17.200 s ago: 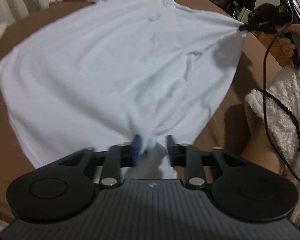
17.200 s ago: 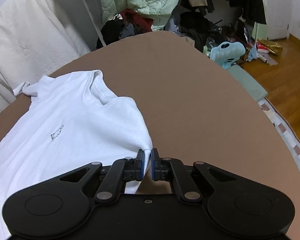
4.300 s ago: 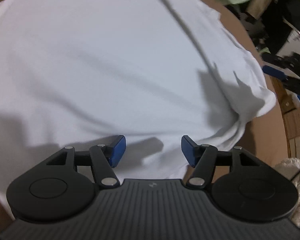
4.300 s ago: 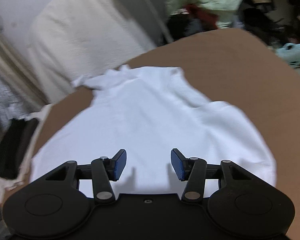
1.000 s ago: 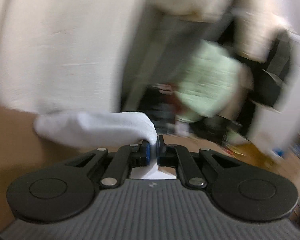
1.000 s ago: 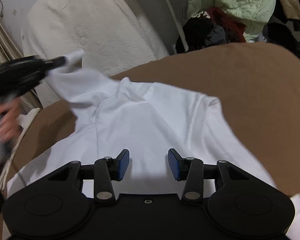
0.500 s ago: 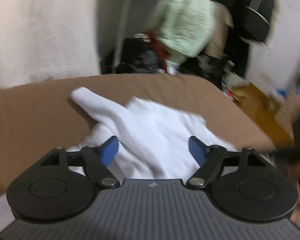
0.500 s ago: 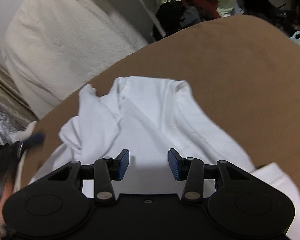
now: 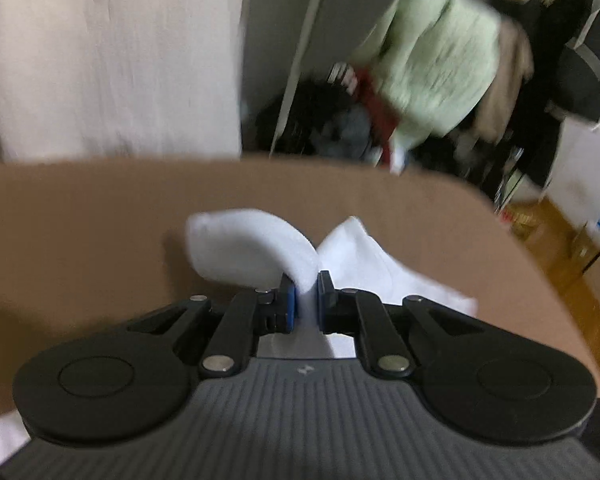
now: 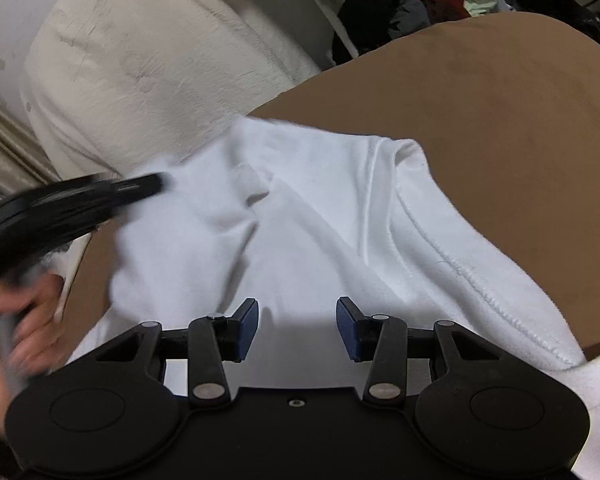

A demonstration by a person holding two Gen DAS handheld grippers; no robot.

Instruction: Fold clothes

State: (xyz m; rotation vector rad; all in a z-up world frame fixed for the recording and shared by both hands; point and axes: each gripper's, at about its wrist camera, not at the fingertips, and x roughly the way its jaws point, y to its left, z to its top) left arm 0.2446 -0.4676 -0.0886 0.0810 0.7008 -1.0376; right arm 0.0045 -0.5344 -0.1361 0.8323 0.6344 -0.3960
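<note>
Your work surface is a wide brown table (image 10: 500, 128) with a rounded far edge, bare except for the garment. Behind it on the left stands something draped in a cream cover (image 10: 148, 60), and beside that a pale curtain (image 10: 0, 148) at the frame's edge. Further back, to the right, the room is cluttered: a green quilted jacket (image 9: 440, 60) hangs over a heap of dark clothes (image 9: 320, 120), with black garments (image 9: 580, 60) hanging at the far right, and a strip of wood floor (image 9: 560, 240) shows past the table's corner. The left wrist view is motion-blurred, so the finer details there cannot be made out.

The white shirt (image 10: 320, 240) lies spread on the table in front of you, rumpled at its far left end, with a stitched hem running along its right side.

Your left gripper (image 9: 307, 294) is pinched closed on a fold of the shirt, lifting the cloth so it arches up either side of the pads. In the right wrist view that gripper appears as a dark blur at the shirt's left end, your hand (image 10: 16, 320) on its handle.

Your right gripper (image 10: 297, 324) hovers over the shirt's near part with its blue pads (image 10: 246, 326) spread wide, holding nothing.
</note>
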